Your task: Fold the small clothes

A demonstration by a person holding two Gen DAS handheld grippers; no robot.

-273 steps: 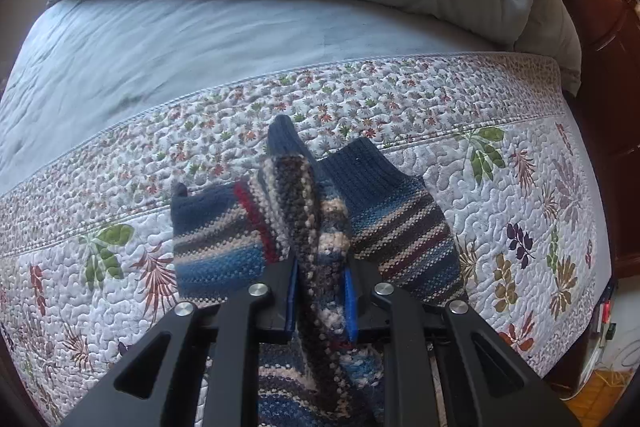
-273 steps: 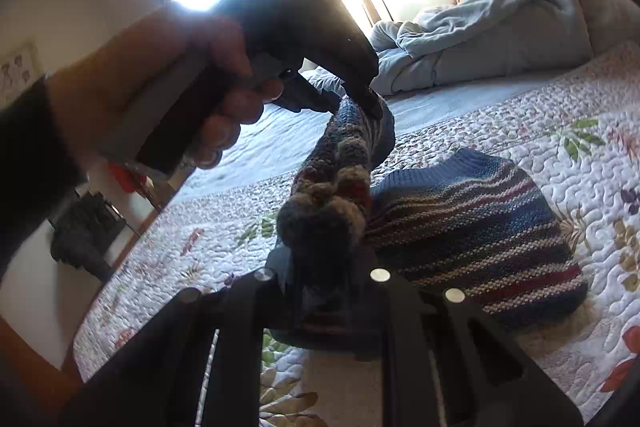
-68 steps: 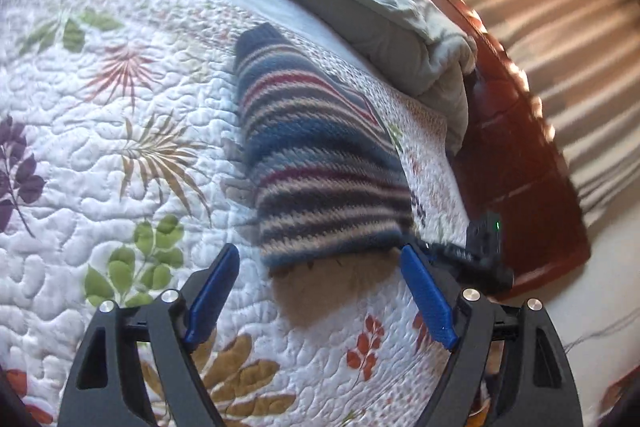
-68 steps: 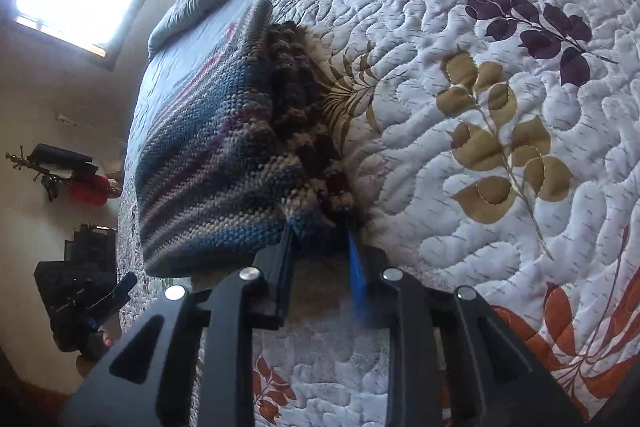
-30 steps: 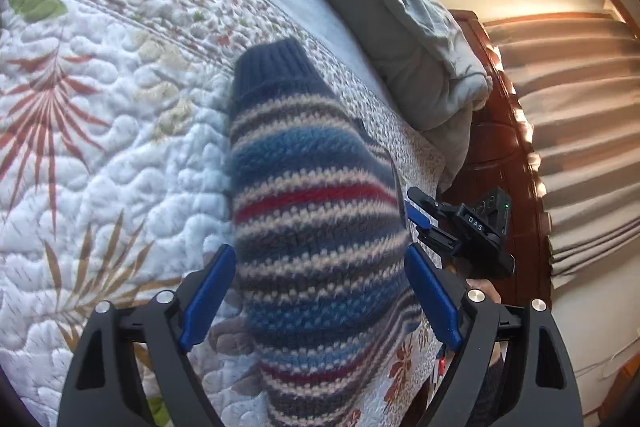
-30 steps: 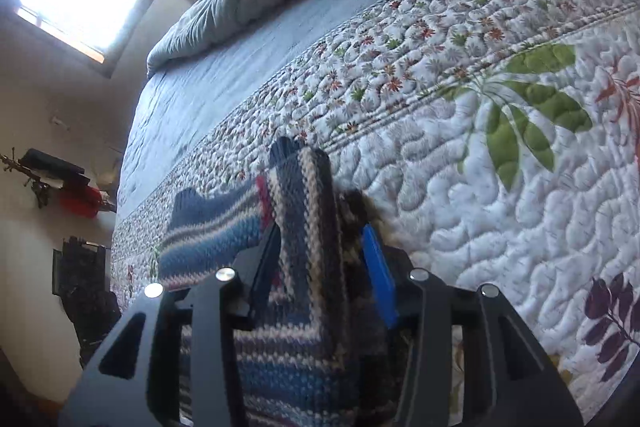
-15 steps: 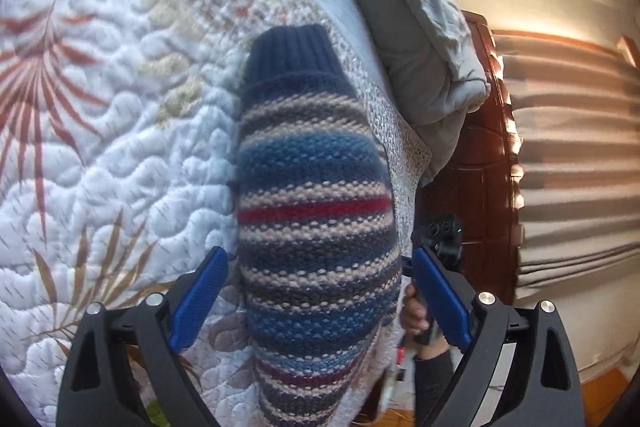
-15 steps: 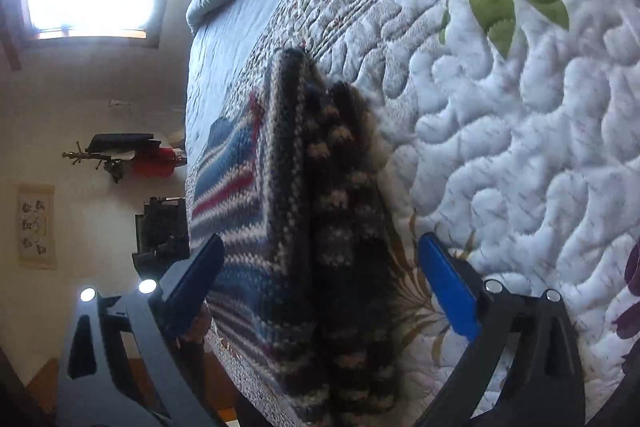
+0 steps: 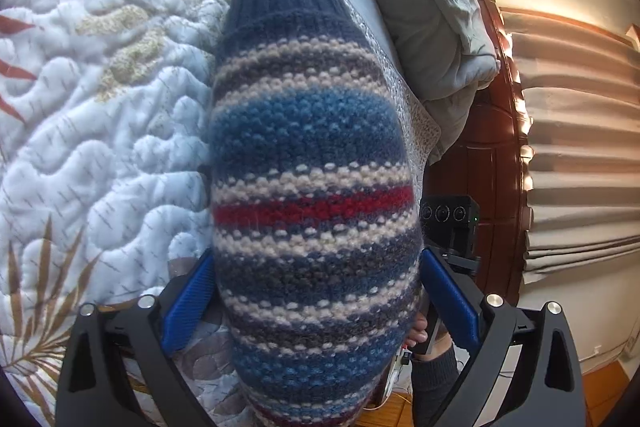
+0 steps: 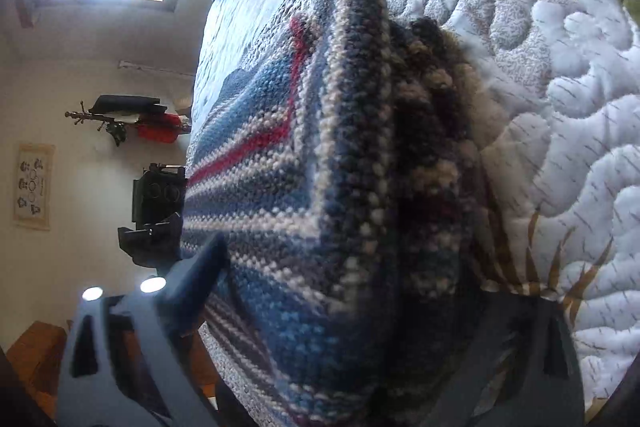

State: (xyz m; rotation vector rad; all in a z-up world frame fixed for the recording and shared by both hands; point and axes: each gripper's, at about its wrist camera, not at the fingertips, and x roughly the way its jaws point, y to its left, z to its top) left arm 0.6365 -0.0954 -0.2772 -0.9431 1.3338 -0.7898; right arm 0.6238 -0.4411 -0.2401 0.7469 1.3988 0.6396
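Tongs, left [image 9: 316, 301]: spread wide, striped knit garment [image 9: 312, 163] lying between the blue pads, ungripped. Tongs, right [image 10: 340, 307]: likewise spread, astride the garment's folded edge. Beyond: quilt [image 9: 100, 115], grey duvet [image 9: 432, 27]. Step, judged: fold laid; next, pressing flat or withdrawal.

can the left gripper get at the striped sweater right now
Probably yes. The left gripper has its jaws spread wide on either side of the folded striped sweater on the quilt, with nothing between them.
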